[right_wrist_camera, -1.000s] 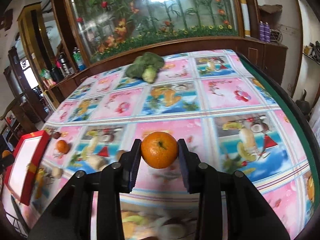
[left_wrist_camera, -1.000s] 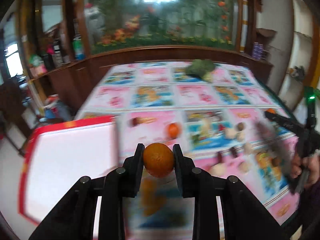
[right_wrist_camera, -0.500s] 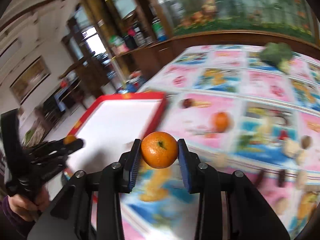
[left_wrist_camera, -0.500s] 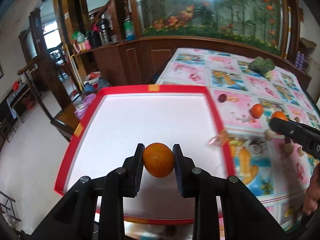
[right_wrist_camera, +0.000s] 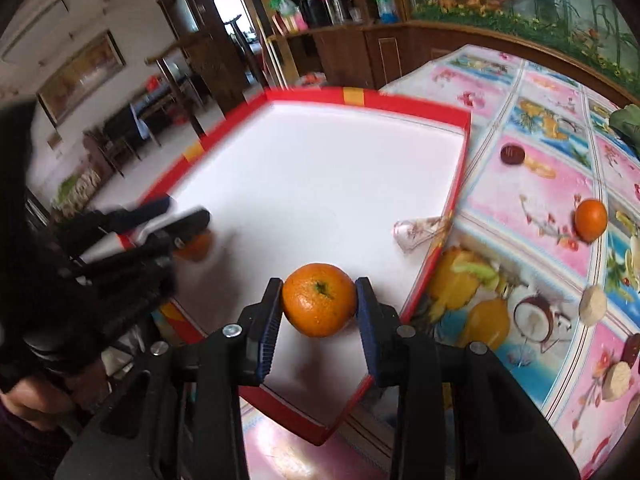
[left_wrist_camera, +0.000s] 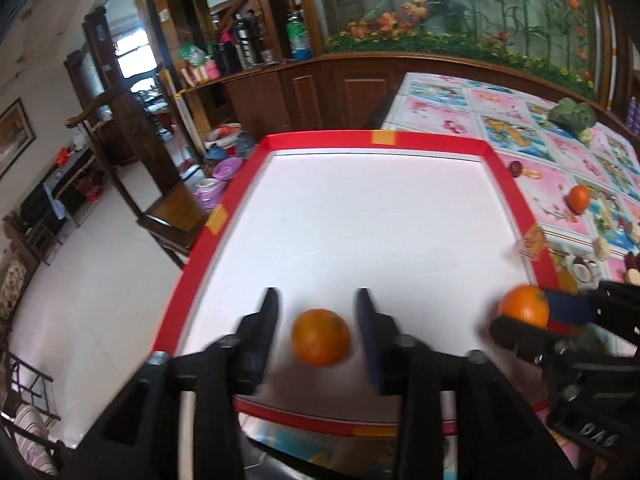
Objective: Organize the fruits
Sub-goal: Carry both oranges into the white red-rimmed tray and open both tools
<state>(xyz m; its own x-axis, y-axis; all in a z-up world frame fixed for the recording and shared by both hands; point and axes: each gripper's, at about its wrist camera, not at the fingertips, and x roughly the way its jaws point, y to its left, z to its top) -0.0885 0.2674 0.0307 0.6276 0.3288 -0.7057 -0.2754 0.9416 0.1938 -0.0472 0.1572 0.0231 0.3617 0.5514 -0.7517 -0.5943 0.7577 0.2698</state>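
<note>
Three oranges. Left gripper [left_wrist_camera: 318, 316] spread wide, first orange [left_wrist_camera: 320, 336] loose between fingers, over red tray [left_wrist_camera: 384, 137]. Right gripper [right_wrist_camera: 319, 306] clamps second orange [right_wrist_camera: 319, 299] above tray. Third orange [right_wrist_camera: 591, 219] on tablecloth [right_wrist_camera: 552, 184], right of tray.

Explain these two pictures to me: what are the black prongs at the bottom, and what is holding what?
No robot here: a person holds a two-finger gripper in each hand, each carrying a forward-looking fisheye camera. The black prongs are that gripper's own fingers.

In the left wrist view, the left gripper is open, and its orange, blurred, sits between the fingers over the red-rimmed white tray. The right gripper shows at the right.

In the right wrist view, the right gripper is shut on a second orange above the tray's near corner. On the fruit-print tablecloth lie a third orange, a dark round fruit and pale pieces.
</note>
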